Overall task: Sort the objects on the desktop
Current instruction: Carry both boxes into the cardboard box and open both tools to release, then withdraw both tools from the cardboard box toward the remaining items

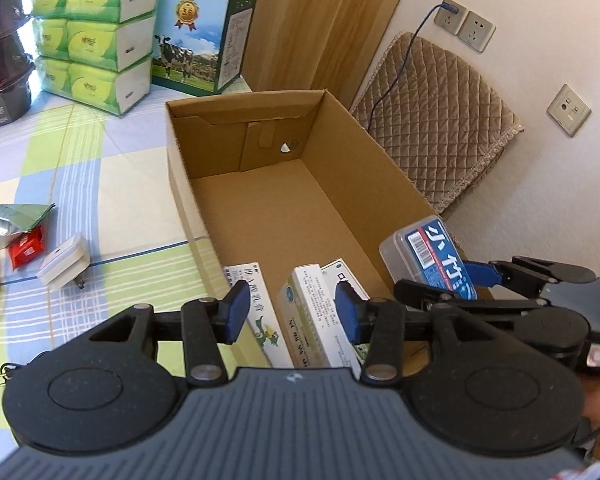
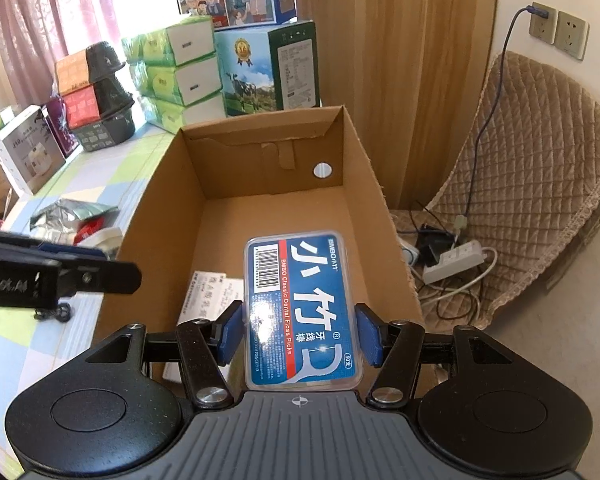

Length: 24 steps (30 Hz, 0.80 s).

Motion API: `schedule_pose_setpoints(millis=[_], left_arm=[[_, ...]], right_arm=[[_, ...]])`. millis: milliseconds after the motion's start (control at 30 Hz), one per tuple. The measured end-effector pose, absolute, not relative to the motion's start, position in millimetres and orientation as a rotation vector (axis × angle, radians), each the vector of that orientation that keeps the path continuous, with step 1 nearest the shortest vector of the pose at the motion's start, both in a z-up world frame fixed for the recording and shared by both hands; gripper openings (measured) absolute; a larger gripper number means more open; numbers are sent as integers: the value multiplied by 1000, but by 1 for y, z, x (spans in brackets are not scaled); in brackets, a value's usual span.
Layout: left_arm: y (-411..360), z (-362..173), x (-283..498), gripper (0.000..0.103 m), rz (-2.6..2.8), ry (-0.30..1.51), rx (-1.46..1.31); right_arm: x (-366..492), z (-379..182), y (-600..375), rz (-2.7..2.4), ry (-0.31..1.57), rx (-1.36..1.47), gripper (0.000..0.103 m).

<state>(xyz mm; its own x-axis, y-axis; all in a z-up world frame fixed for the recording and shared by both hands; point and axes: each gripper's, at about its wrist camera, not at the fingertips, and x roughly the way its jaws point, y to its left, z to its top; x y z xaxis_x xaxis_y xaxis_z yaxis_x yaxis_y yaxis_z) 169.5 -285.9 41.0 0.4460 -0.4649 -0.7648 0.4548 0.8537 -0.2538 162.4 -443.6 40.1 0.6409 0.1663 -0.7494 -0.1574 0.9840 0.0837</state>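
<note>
1. Floss-pick case (image 2: 302,312) sits pinched flat, label up, between your right gripper's (image 2: 300,334) pads, hanging over the cardboard box's (image 2: 152,216) near end, presumably for a drop-in.
2. Medicine cartons (image 1: 320,312) already lie below, toward 9 o'clock.
3. Your left gripper (image 1: 290,312) hovers spread and empty, tilted down over the box's near end.
4. White charger (image 1: 62,262) remains outside, at 9 o'clock.

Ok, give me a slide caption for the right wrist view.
Right gripper holds a blue dental floss pick case over the open cardboard box, where small cartons already lie.
</note>
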Motion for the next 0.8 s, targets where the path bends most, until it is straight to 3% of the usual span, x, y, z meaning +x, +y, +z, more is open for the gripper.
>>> schedule_pose_setpoints(millis=[800], left_arm=[[-226,47,100,78,-491,930,-15]], right_arm=[[74,62,-422,203,807,77,81]])
